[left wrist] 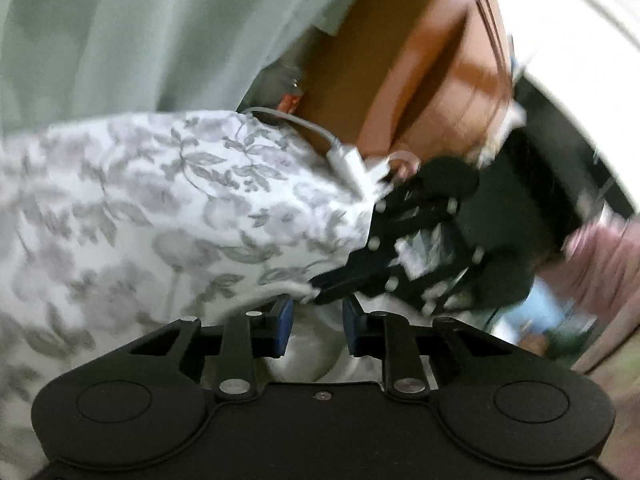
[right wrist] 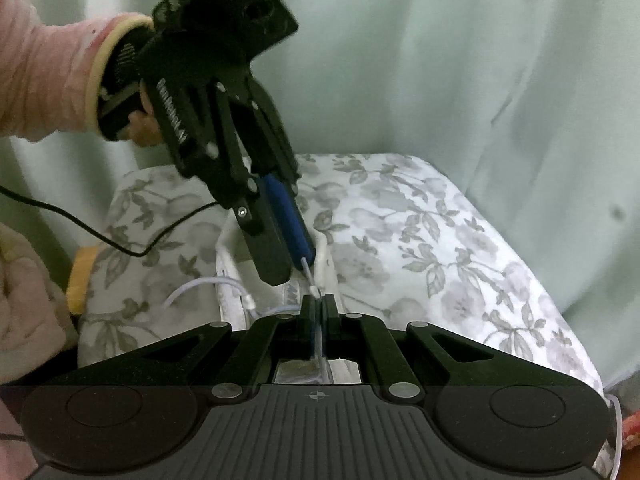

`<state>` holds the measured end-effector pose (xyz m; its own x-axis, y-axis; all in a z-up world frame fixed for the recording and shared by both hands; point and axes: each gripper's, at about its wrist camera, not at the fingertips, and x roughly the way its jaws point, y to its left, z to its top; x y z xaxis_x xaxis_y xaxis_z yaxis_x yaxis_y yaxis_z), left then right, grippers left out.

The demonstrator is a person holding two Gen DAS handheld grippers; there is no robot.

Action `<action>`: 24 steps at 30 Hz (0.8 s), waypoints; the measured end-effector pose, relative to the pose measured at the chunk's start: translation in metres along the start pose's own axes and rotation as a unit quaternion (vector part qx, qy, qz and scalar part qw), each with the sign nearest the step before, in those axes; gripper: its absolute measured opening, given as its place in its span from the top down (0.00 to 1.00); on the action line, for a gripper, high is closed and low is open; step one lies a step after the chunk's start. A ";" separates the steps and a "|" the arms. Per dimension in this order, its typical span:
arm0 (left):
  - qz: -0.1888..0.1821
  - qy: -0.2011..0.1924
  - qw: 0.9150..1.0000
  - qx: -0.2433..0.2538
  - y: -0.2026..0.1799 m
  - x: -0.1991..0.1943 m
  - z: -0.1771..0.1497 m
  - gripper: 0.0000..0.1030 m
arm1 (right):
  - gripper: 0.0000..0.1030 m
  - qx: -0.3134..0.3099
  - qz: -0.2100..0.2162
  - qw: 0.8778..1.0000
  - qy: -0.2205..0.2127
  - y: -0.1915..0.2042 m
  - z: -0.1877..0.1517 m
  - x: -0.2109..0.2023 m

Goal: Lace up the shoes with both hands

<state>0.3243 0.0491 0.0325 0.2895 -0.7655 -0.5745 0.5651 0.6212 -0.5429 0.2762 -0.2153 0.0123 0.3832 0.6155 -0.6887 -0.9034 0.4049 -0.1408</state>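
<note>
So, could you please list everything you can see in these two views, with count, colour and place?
Shoe: one, white, on the floral cloth below both grippers.
Lace: one, white, running from the shoe into the right gripper.
Floral cloth: one, white with grey leaves, covering the surface.
Curtain: one, pale green, behind.
Black cable: one, across the cloth at left.
White cable: one, at the cloth's edge in the left view.
Left gripper: black with blue pads, jaws apart, above the shoe.
Right gripper: black, shut on the lace.
Sleeve: pink, behind the left gripper.
</note>
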 end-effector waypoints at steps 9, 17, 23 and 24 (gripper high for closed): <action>0.008 -0.042 0.998 -0.049 0.006 -0.003 -0.006 1.00 | 0.98 0.014 -0.024 1.000 -0.009 0.003 -0.003 -0.004; 0.041 -0.165 0.985 -0.028 0.002 -0.065 0.013 1.00 | 0.96 0.104 -0.087 0.990 -0.032 -0.001 -0.034 -0.045; 0.143 -0.255 0.956 0.012 0.003 -0.116 0.065 1.00 | 0.91 0.159 -0.114 0.980 -0.032 0.003 -0.059 -0.056; 0.157 -0.259 0.953 0.016 0.004 -0.119 0.072 1.00 | 0.91 0.166 -0.118 0.979 -0.032 0.003 -0.062 -0.057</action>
<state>0.3482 0.1305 0.1430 0.7860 -0.5286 -0.3205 0.4097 0.8337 -0.3703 0.2393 -0.2907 0.0075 0.5952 0.5153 -0.6167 -0.6800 0.7318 -0.0449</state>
